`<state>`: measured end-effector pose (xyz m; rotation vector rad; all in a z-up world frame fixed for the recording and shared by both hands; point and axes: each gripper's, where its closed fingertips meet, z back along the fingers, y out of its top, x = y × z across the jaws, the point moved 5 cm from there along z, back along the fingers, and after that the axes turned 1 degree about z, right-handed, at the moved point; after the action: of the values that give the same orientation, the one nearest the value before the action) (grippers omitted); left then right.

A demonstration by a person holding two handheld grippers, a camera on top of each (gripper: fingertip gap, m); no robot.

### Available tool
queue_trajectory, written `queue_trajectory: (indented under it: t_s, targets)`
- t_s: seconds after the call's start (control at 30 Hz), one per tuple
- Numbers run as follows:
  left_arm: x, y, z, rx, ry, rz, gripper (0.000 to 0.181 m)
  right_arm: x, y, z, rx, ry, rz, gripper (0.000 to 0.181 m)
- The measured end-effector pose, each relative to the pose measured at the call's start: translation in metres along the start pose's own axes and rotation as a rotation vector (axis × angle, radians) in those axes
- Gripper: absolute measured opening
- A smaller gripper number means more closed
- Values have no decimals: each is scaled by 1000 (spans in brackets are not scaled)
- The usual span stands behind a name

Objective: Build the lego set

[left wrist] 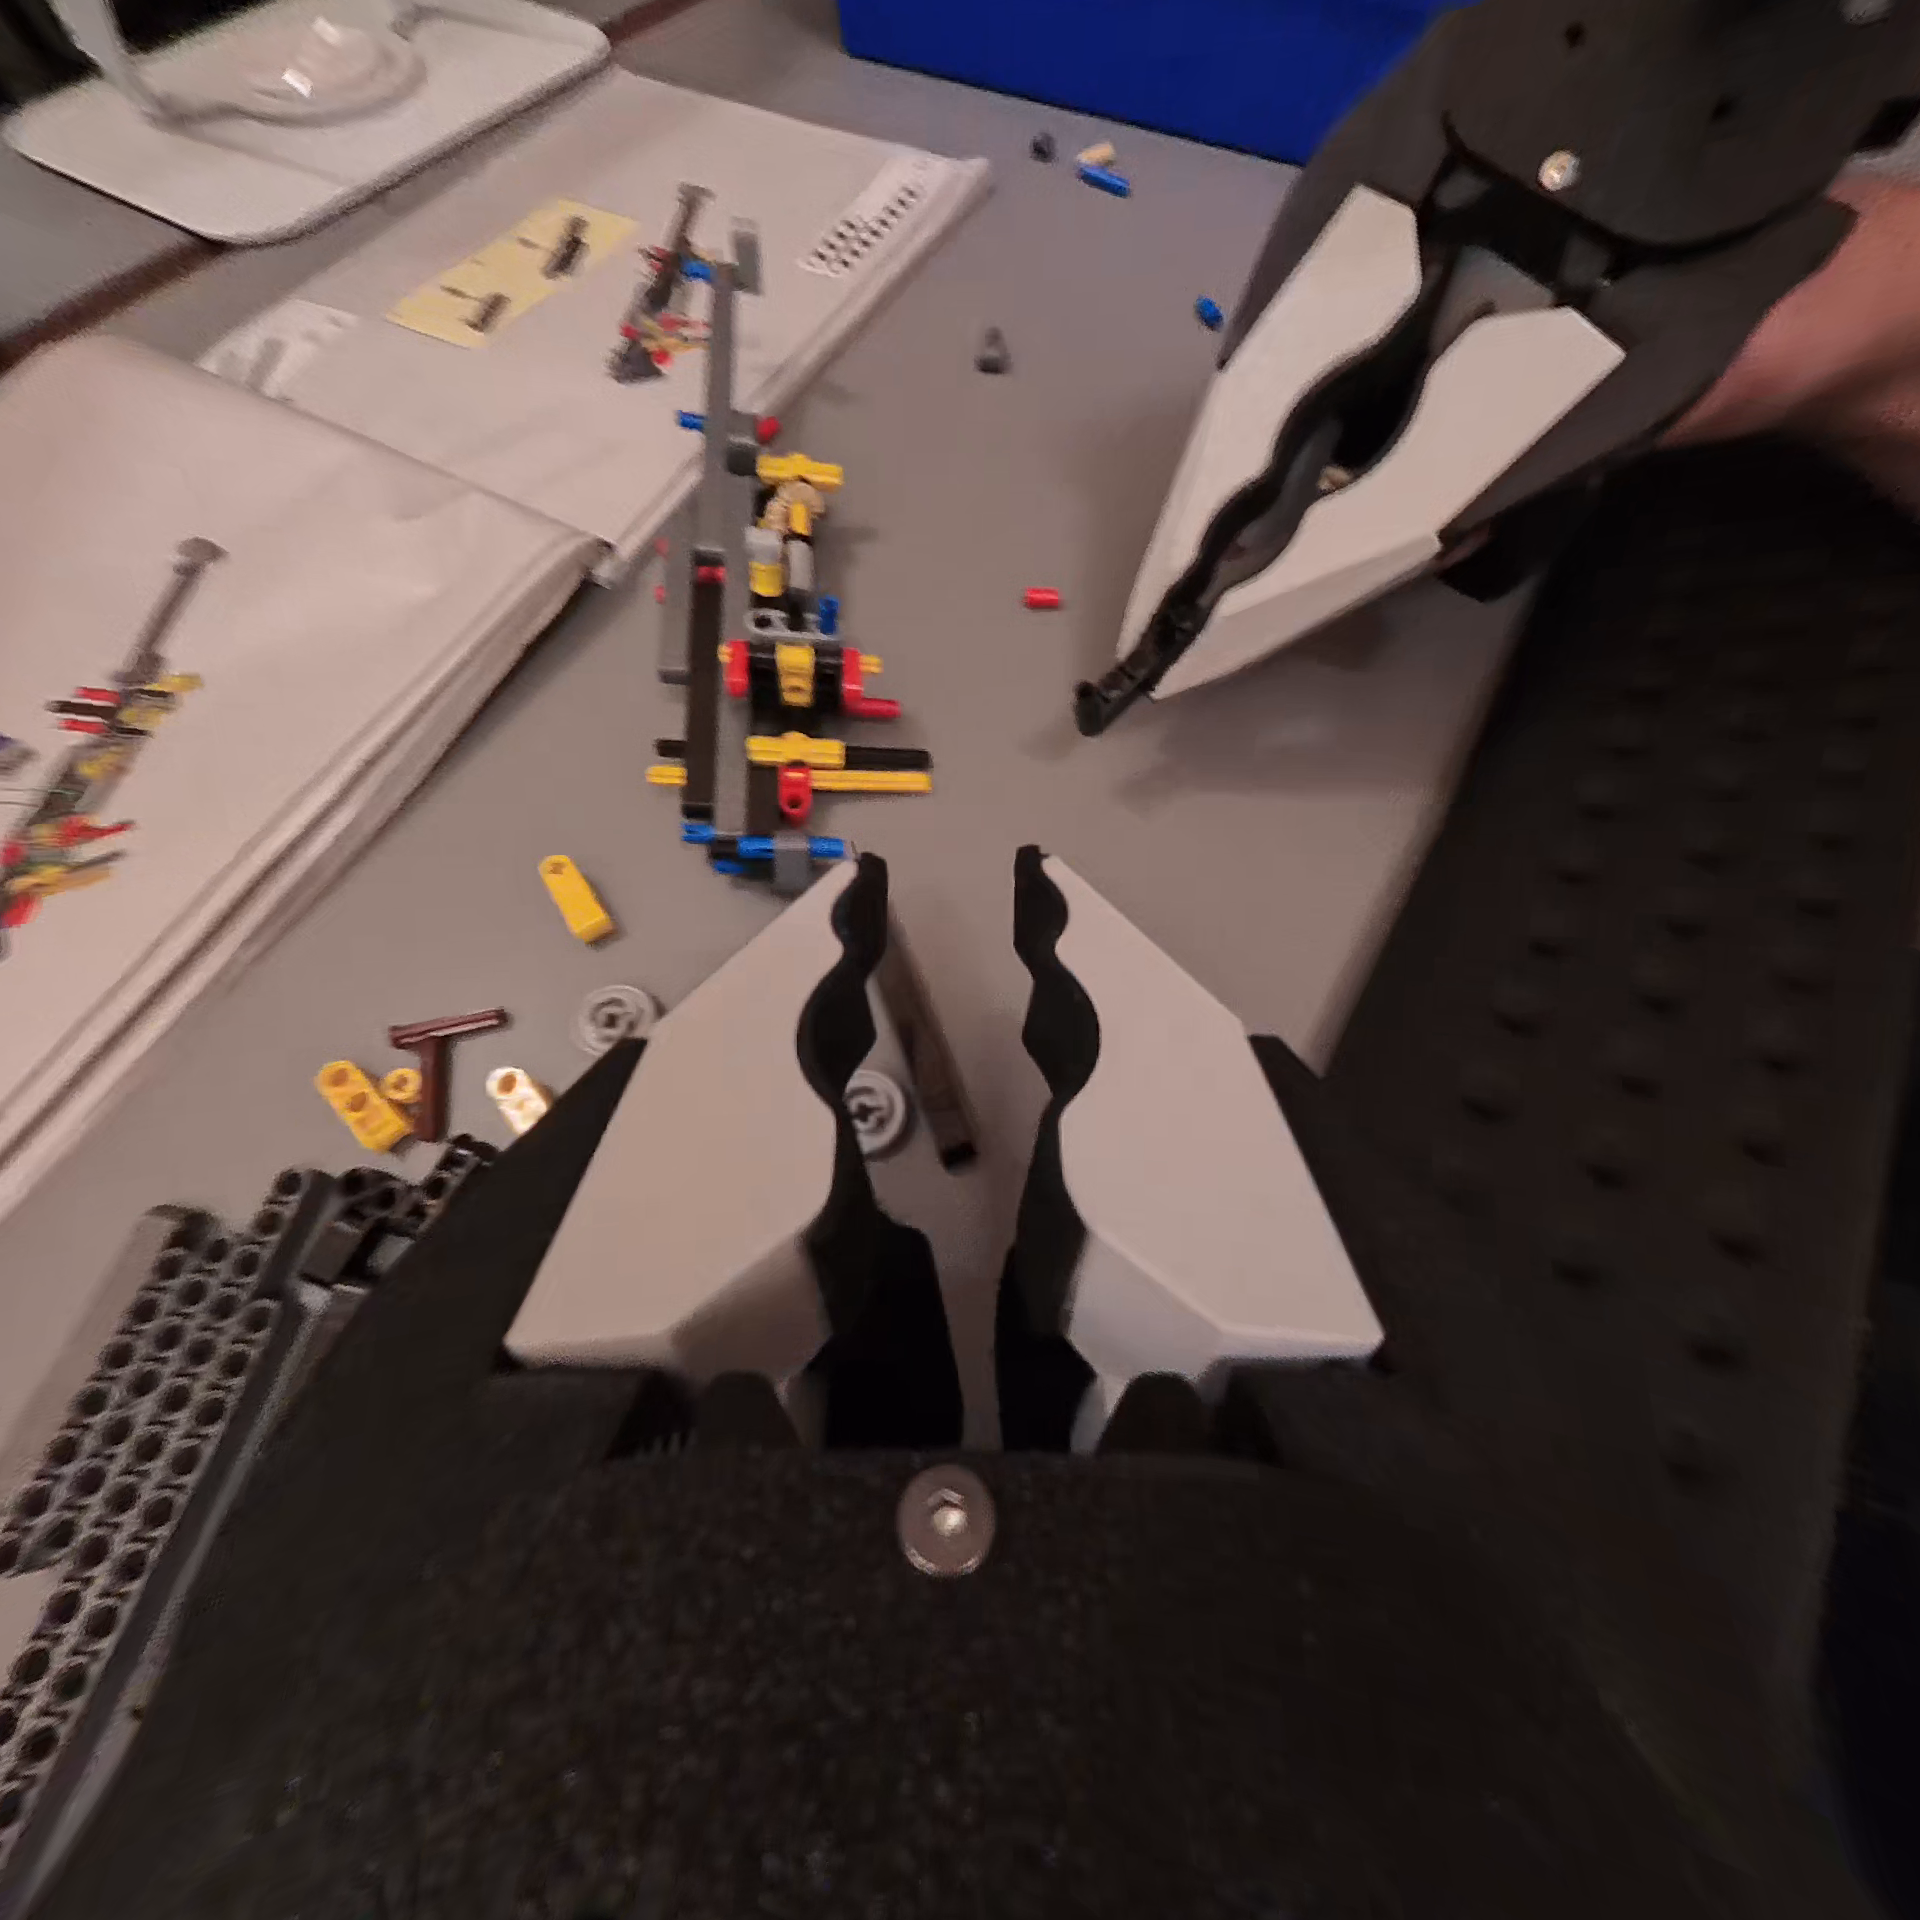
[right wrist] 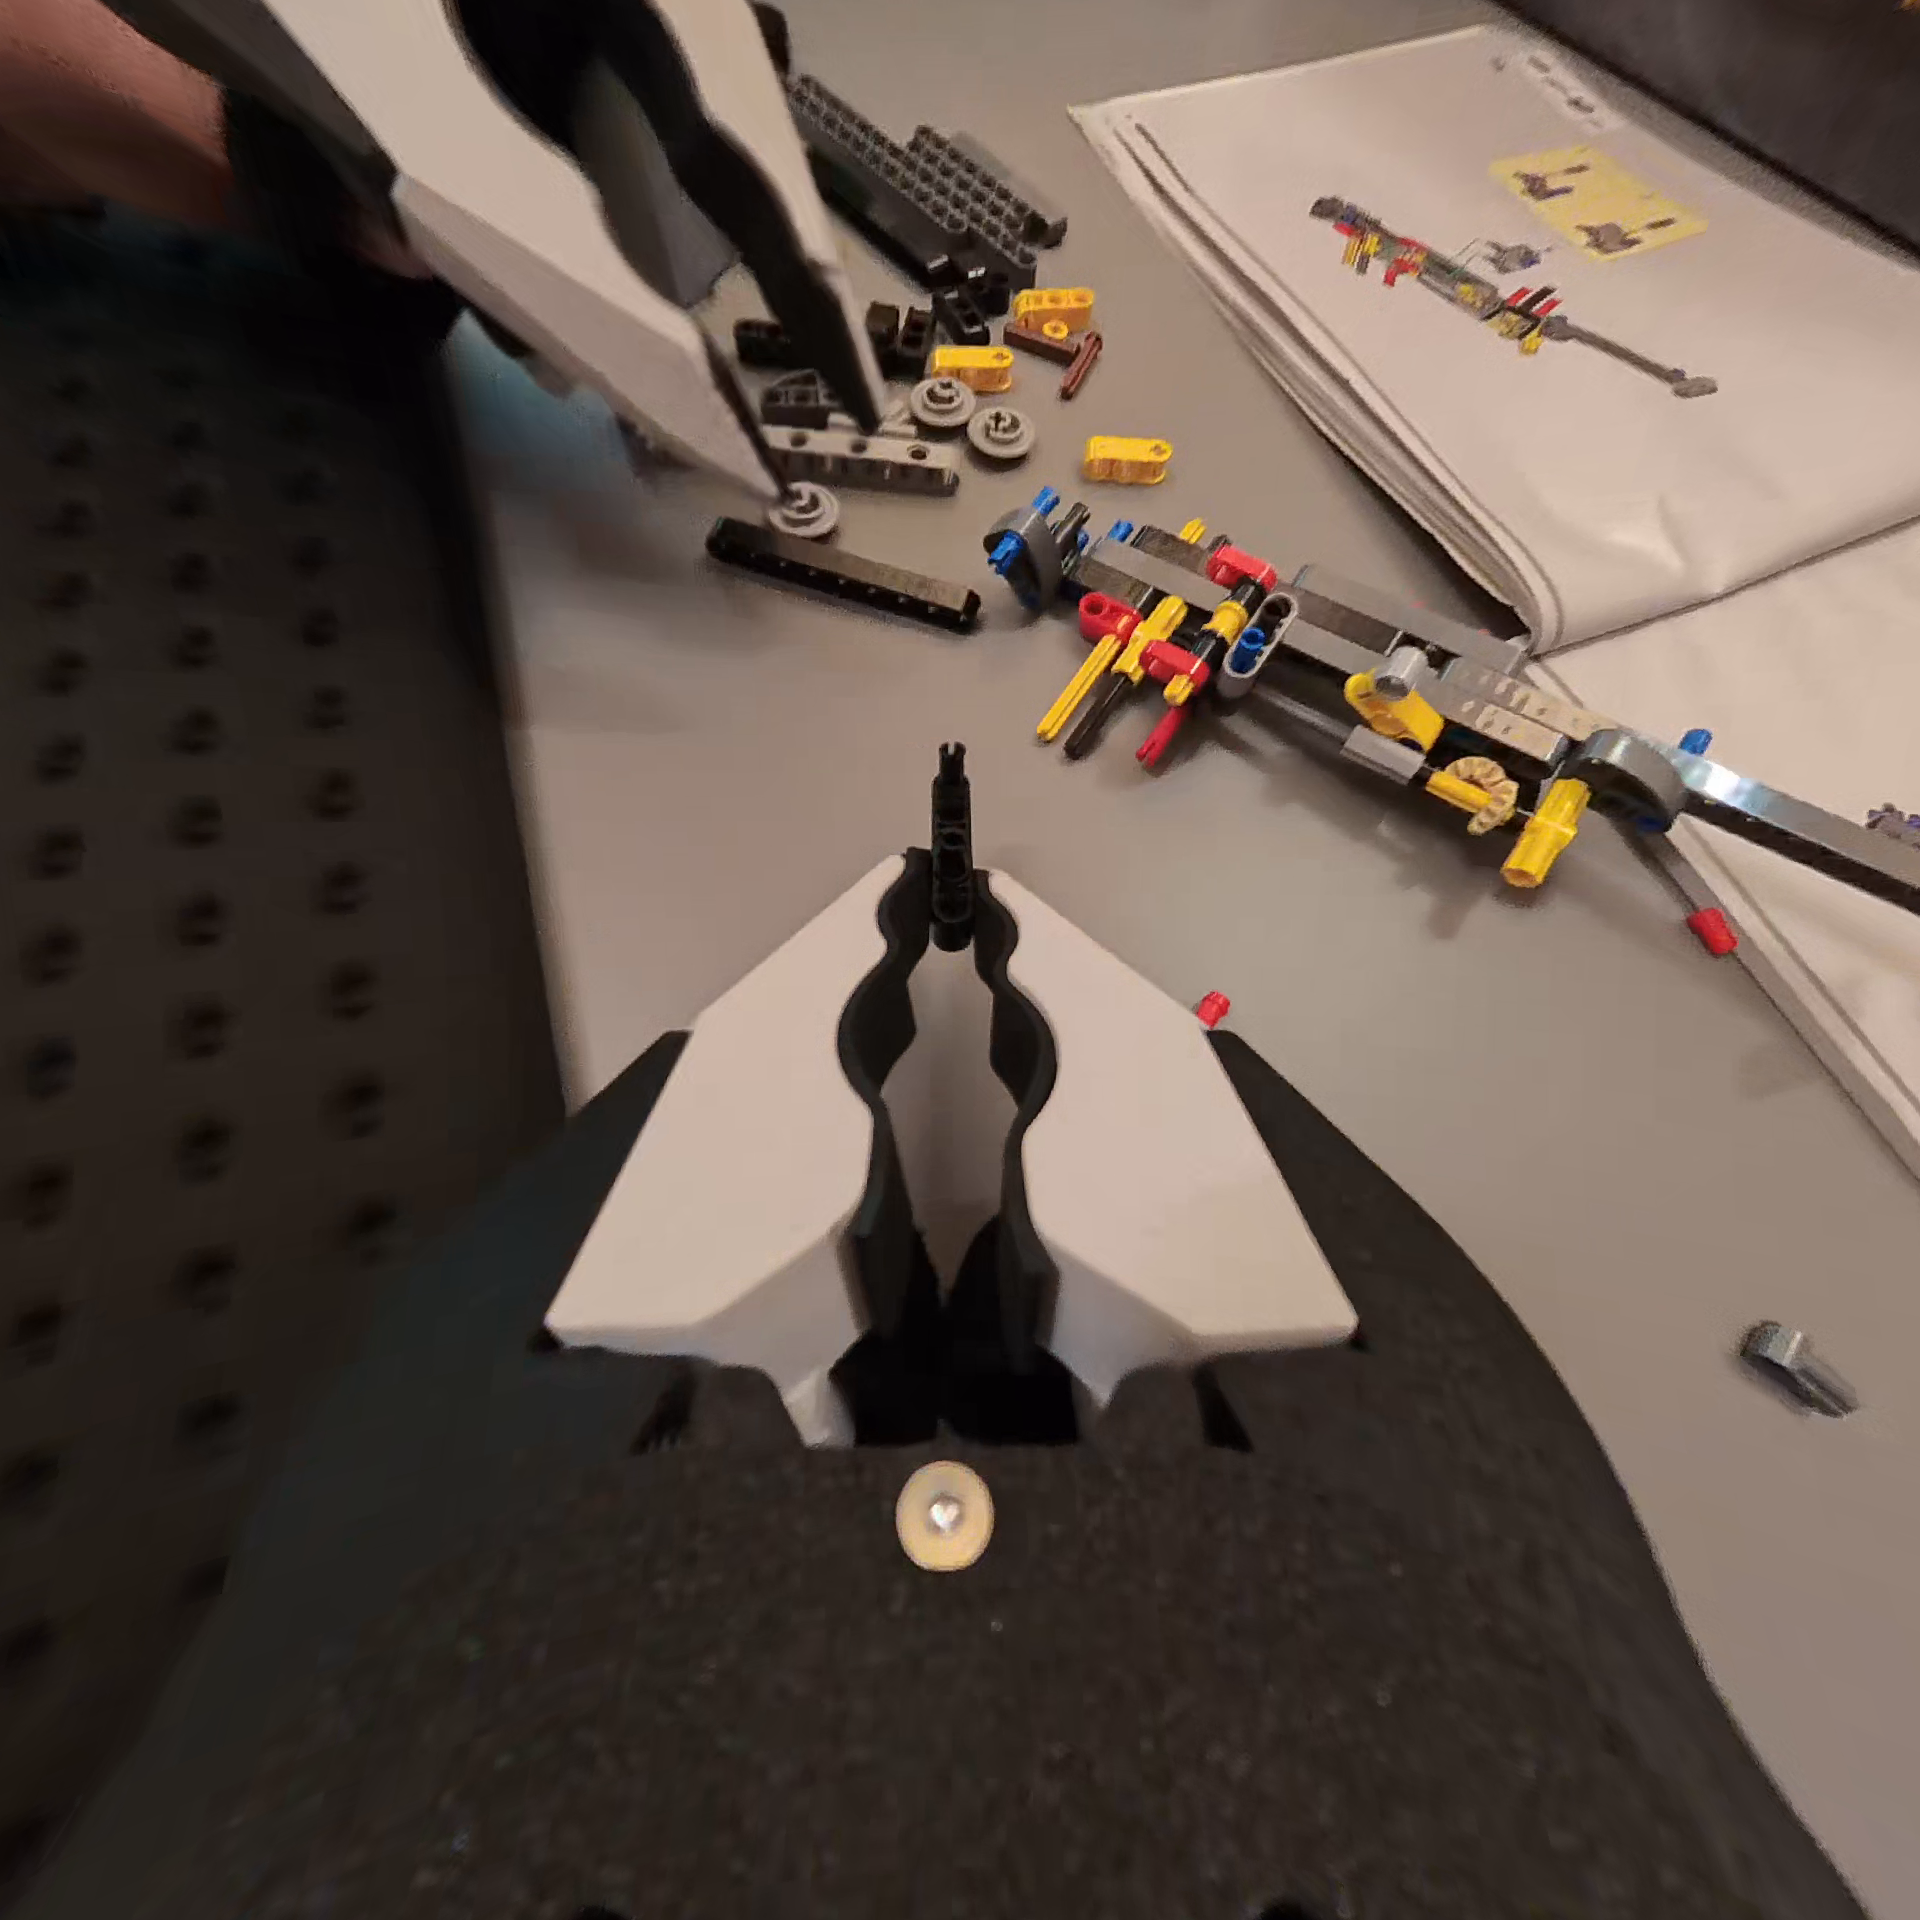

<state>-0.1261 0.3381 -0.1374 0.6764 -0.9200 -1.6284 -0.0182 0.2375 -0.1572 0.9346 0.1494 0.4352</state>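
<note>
1. I see bare grey table (right wrist: 810, 790) ahead of my right gripper (right wrist: 948, 868), which is clamped on a black pin (right wrist: 952, 831); that centre lane is passable.
2. The part-built lego assembly (right wrist: 1299, 665) lies across the right of the right wrist frame, with the open instruction booklet (right wrist: 1455, 343) beyond it.
3. My left gripper (right wrist: 821, 457), fingers apart, stands upper left over loose grey wheels (right wrist: 971, 416) and a black beam (right wrist: 842, 577).
4. Stray red pins (right wrist: 1210, 1006) and a grey piece (right wrist: 1797, 1366) dot the lower right.
5. In the left wrist view, black beams (left wrist: 156, 1403) crowd the lower left.
</note>
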Motion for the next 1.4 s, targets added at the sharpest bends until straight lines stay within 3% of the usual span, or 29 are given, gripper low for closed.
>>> queue_trajectory:
  t_s: [0.07, 0.27, 0.43, 0.63, 0.7, 0.8, 0.87, 1.0, 1.17, 1.27, 1.33, 1.4]
  targets:
    - [-6, 1, 1, 40, 46, -35, 21, -6, -5, -2, -1, 45, 23, 6]
    - [-9, -26, -6, -166, 11, -87, 30, -26, -15, -9, -75, 176, 94, 7]
    - [-7, -35, -13, -252, 44, -145, 19, -25, -15, -11, -83, 167, 111, 7]
    - [-2, -35, -15, -275, -13, -159, 6, -19, -4, -2, -58, 196, 12, 26]
    - [5, -28, -11, -209, 22, -324, 6, -12, 9, 3, 8, 198, -71, 26]
    - [32, 5, 2, 8, 111, -715, 6, -14, 23, 8, 101, 324, -215, 43]
    - [48, 16, -1, 54, 130, -929, 6, -20, 31, 13, 184, 421, -263, 52]
    - [56, 21, -20, 59, 88, -1133, 6, -22, 29, 19, 179, 408, -220, 21]
    - [57, 26, -35, 98, 52, -1234, 5, -16, 22, 17, 119, 279, -141, 8]
    - [51, 25, -36, 98, 1, -1161, 7, -14, 19, 16, 112, 221, -137, 6]
    - [37, 18, -38, -2, -117, -908, 38, -14, 10, 13, 32, 113, -68, 6]
    - [32, 10, -36, -85, -323, -637, 32, -20, 2, 12, -30, 40, 23, 6]
